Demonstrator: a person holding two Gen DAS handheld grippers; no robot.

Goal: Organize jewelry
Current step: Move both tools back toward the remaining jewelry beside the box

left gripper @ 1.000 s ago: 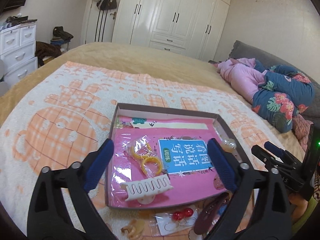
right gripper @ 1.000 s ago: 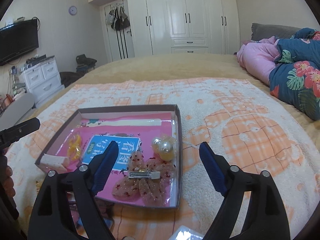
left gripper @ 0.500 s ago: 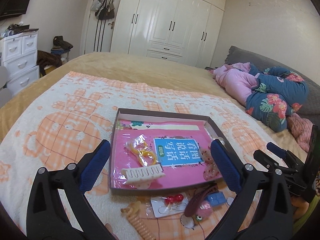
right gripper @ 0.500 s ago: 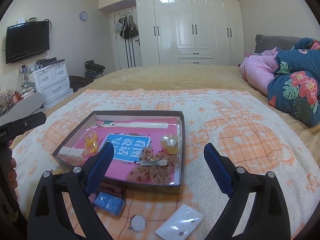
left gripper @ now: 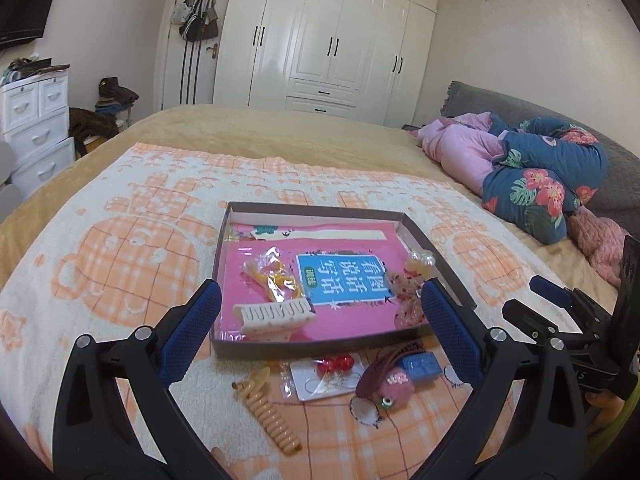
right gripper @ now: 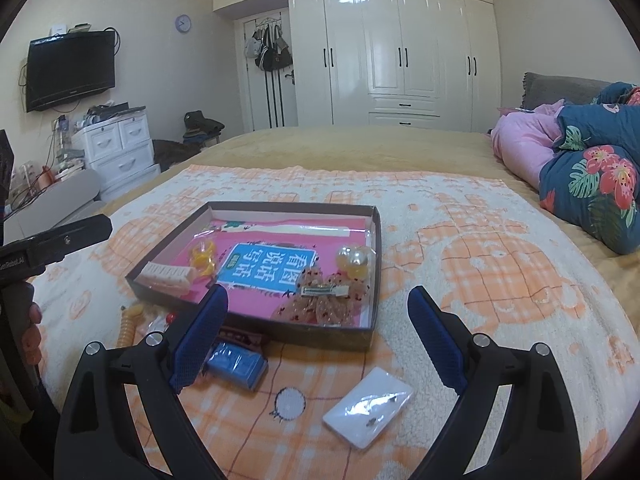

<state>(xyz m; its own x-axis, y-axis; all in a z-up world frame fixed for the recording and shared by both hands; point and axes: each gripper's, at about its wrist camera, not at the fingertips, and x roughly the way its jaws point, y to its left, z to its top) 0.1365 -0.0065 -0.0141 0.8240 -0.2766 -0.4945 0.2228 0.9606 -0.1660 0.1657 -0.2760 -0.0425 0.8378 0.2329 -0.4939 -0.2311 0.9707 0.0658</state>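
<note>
Bedroom setup with a big white wardrobe (right gripper: 400, 52) at the back, and everything happens on a bed covered by an orange-and-white blanket (left gripper: 120, 248). Sitting on it is a shallow brown tray (right gripper: 370, 240) lined with a pink booklet, probably there to keep the small stuff from vanishing into the fuzzy fabric. Already inside: a cream hair claw (left gripper: 276, 314), bagged yellow hoops (left gripper: 272, 276), pearly baubles (right gripper: 354, 258) and a speckled bow clip (right gripper: 324, 300) — so the sorting looks partway done.

Still loose on the blanket just in front of the tray: a tan spiral hair tie (left gripper: 268, 408), red bead earrings on a card (left gripper: 334, 364), a pink knitted clip (left gripper: 390, 384), a blue box (right gripper: 238, 364), and a white earring card (right gripper: 368, 406) off to the right side.

Both tools hover near the tray's front edge. The left gripper (left gripper: 320, 336) is spread wide with nothing in it, and the right gripper (right gripper: 316, 344) is wide and empty too — my guess is they're lined up to pick the next loose piece.
</note>
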